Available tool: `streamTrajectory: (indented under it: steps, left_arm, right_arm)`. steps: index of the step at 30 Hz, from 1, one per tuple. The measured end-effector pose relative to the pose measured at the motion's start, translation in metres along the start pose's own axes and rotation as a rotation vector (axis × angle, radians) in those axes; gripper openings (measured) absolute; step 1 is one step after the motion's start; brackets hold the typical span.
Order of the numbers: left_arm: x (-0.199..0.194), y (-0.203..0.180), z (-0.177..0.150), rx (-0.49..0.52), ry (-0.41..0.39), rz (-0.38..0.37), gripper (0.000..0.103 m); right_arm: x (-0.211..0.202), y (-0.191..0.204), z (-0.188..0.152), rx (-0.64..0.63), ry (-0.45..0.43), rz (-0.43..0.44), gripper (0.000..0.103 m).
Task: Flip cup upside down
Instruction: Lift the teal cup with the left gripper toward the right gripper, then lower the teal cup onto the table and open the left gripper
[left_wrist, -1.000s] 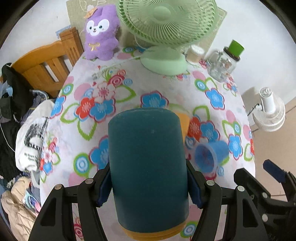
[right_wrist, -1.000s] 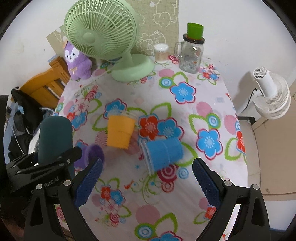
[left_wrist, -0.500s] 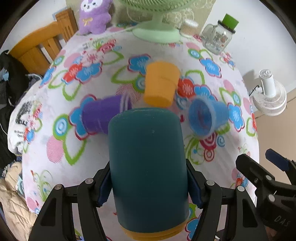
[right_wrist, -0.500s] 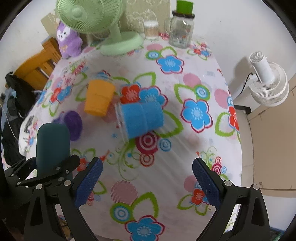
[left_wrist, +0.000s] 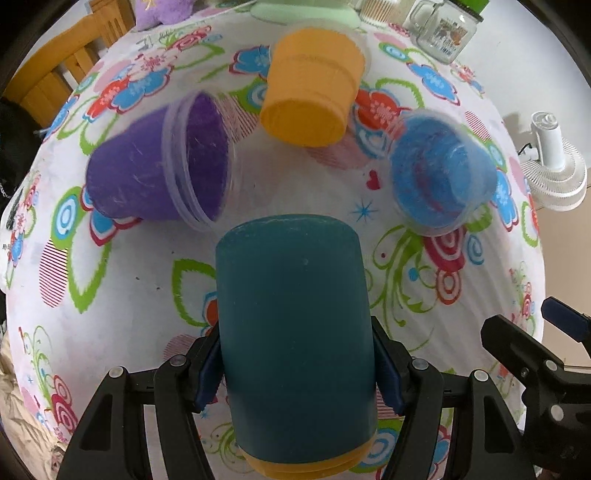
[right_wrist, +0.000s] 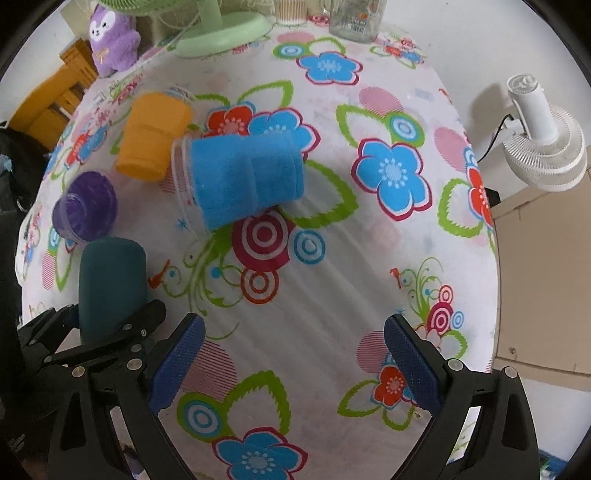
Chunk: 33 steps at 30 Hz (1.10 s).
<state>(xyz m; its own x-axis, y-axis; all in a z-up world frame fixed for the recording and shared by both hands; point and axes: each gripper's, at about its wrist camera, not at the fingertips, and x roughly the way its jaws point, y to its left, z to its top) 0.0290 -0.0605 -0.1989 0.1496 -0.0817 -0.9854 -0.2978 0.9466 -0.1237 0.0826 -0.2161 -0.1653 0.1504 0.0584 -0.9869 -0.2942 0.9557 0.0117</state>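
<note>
My left tool (left_wrist: 297, 373) kept squeezing the tall dark teal cup with the orange rim (left_wrist: 295, 332), and in the last second I tipped it down toward the flowery worktop (left_wrist: 147, 280). My right tool (right_wrist: 291, 354) stayed wide, holding nothing. I thought the cup was nearly flipped.

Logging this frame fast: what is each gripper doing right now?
Left gripper: closed on the teal cup.
Right gripper: open, holding nothing, above the tablecloth.
</note>
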Motion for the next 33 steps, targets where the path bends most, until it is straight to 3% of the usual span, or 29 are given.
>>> streamTrajectory:
  steps: [6, 10, 14, 22, 33]
  left_arm:
    - [0.0, -0.004, 0.001, 0.019, -0.024, 0.02, 0.071]
    - [0.002, -0.004, 0.007, 0.009, -0.013, -0.008, 0.082]
    - [-0.004, 0.002, 0.008, -0.001, -0.011, -0.053, 0.086]
    - [-0.035, 0.004, 0.001, 0.083, -0.019, -0.067, 0.1]
    - [-0.076, 0.016, 0.004, 0.168, -0.048, -0.014, 0.101]
  right_arm:
    - [0.007, -0.004, 0.003, 0.007, 0.012, -0.008, 0.099]
    - [0.006, -0.006, 0.006, 0.015, 0.009, -0.01, 0.099]
    - [-0.002, -0.006, 0.008, 0.022, 0.003, 0.0, 0.099]
    - [-0.033, 0.006, 0.008, 0.013, -0.04, 0.015, 0.099]
    - [-0.064, 0.033, 0.003, 0.043, -0.109, 0.051, 0.099]
